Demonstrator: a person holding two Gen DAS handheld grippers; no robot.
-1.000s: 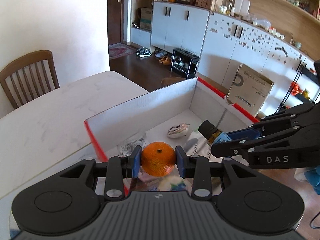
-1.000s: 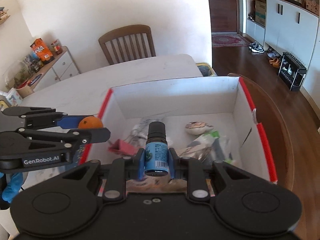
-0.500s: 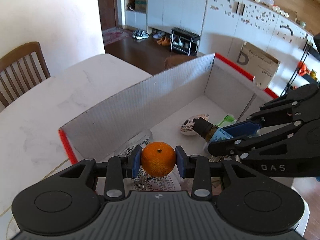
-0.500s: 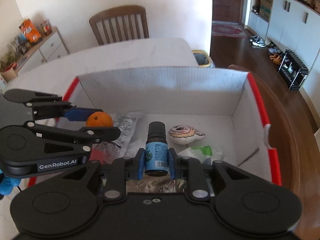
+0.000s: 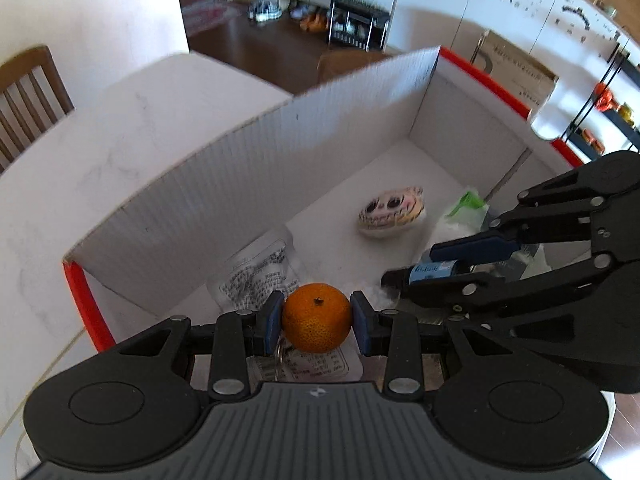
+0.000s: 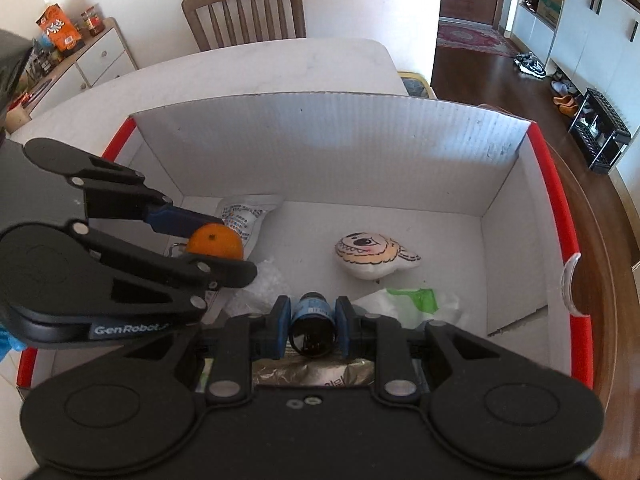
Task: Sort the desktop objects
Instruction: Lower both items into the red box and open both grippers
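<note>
Both grippers reach down into the white cardboard box (image 6: 328,148) with red rims. The left gripper (image 5: 317,318) clamps a mandarin orange (image 5: 316,317), stem dimple up, near the box's left wall. The right gripper (image 6: 310,322) pinches a small dark bottle with a blue label (image 6: 311,322), tipped forward, at the near edge. Only the right wrist view shows the bottle's dark underside. A cartoon-face plush (image 6: 370,255) lies mid-floor; a printed clear packet (image 5: 256,276) sits by the far wall.
</note>
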